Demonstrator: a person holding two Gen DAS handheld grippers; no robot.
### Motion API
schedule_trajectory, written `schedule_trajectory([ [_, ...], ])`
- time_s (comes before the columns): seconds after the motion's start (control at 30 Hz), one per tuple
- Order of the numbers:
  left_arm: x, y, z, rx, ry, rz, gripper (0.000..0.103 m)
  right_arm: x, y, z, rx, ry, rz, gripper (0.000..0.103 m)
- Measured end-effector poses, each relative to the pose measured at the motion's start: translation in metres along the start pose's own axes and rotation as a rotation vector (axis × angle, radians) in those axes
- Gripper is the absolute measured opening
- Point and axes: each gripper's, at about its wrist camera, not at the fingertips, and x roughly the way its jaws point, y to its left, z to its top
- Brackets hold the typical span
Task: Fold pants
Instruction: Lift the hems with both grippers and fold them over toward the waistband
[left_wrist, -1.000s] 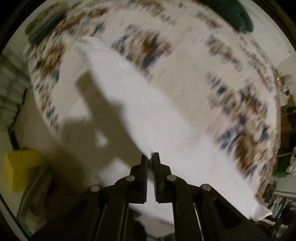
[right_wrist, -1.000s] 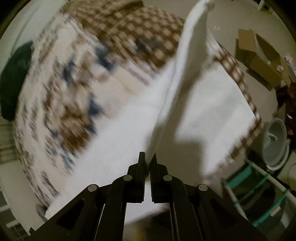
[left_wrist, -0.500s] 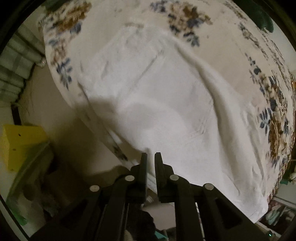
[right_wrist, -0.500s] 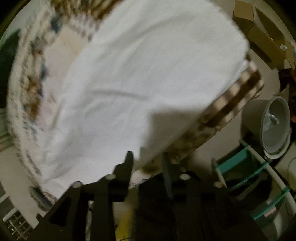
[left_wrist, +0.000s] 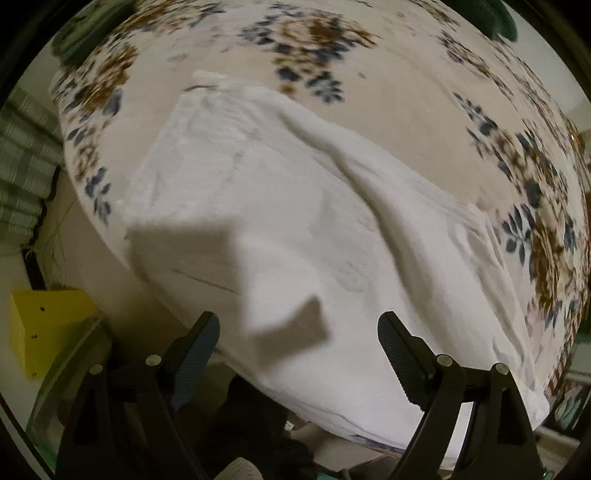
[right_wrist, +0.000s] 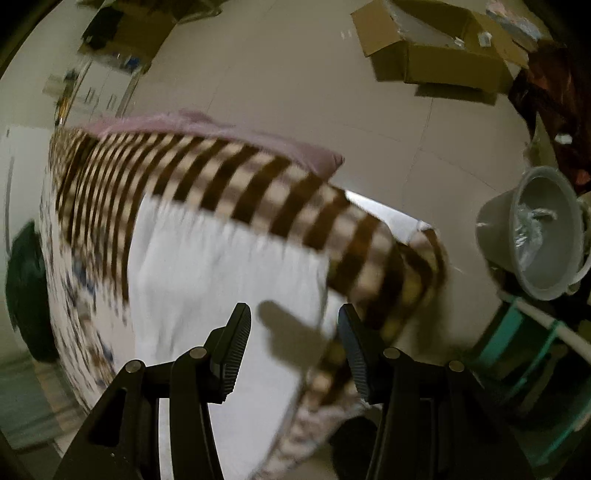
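Observation:
The white pants (left_wrist: 295, 221) lie spread flat on a bed with a floral cover (left_wrist: 406, 74), with a long crease running across them. My left gripper (left_wrist: 298, 332) is open and empty, just above the near edge of the pants. In the right wrist view the pants (right_wrist: 221, 277) lie beside a brown checked blanket edge (right_wrist: 258, 177). My right gripper (right_wrist: 294, 328) is open and empty above the pants near the bed corner.
A yellow box (left_wrist: 44, 325) sits on the floor left of the bed. A grey bucket (right_wrist: 543, 232), a teal rack (right_wrist: 524, 343) and cardboard boxes (right_wrist: 436, 48) stand on the floor to the right. A dark green item (right_wrist: 26, 288) lies at the bed's far side.
Both grippers held raised pants fabric a second ago, then laid it flat on the bed. Both have opened and let go. The right gripper has swung toward the bed corner.

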Motion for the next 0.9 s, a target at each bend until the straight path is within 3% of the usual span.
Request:
schedule_trajectory([
  [0.03,0.000,-0.004,-0.001,0.009,0.002,-0.004,0.088,0.004,-0.005,0.005,0.030,-0.013,0.028,0.045],
  [0.07,0.001,-0.011,-0.003,0.026,0.004,-0.009,0.088,0.007,-0.003,0.004,0.039,-0.029,0.044,0.015],
  [0.1,0.001,-0.015,-0.004,0.039,0.007,-0.007,0.088,0.009,0.000,0.002,0.034,-0.036,0.011,0.004],
  [0.27,0.000,-0.043,-0.014,0.135,0.009,0.005,0.088,-0.021,0.015,-0.015,-0.056,-0.116,-0.041,0.002],
  [0.37,-0.004,-0.068,-0.024,0.226,-0.002,0.009,0.088,-0.027,0.014,-0.020,-0.087,-0.105,-0.113,0.002],
  [0.43,-0.006,-0.086,-0.031,0.288,-0.005,0.010,0.088,-0.008,0.016,-0.016,-0.147,-0.010,-0.192,0.002],
  [0.5,-0.008,-0.105,-0.035,0.335,0.000,-0.014,0.088,0.003,0.016,-0.012,-0.167,0.062,-0.247,0.012],
  [0.53,-0.008,-0.114,-0.036,0.356,0.003,-0.025,0.088,0.001,0.021,-0.010,-0.182,0.063,-0.238,0.013],
  [0.57,-0.008,-0.125,-0.038,0.381,0.008,-0.038,0.088,-0.004,0.026,-0.010,-0.198,0.049,-0.227,0.023],
  [0.6,-0.008,-0.133,-0.033,0.390,0.016,-0.043,0.088,-0.011,0.034,-0.010,-0.221,0.027,-0.212,0.040],
  [0.63,-0.006,-0.141,-0.032,0.397,0.025,-0.050,0.088,-0.020,0.048,-0.009,-0.255,-0.007,-0.184,0.045],
  [0.73,0.006,-0.167,-0.029,0.425,0.053,-0.061,0.088,-0.029,0.081,-0.006,-0.347,-0.045,-0.132,0.048],
  [0.83,0.021,-0.189,-0.025,0.460,0.053,-0.046,0.088,-0.023,0.116,0.001,-0.469,-0.070,-0.144,0.048],
  [0.9,0.034,-0.197,-0.020,0.479,0.054,-0.023,0.088,-0.013,0.136,0.007,-0.554,-0.079,-0.152,0.054],
])
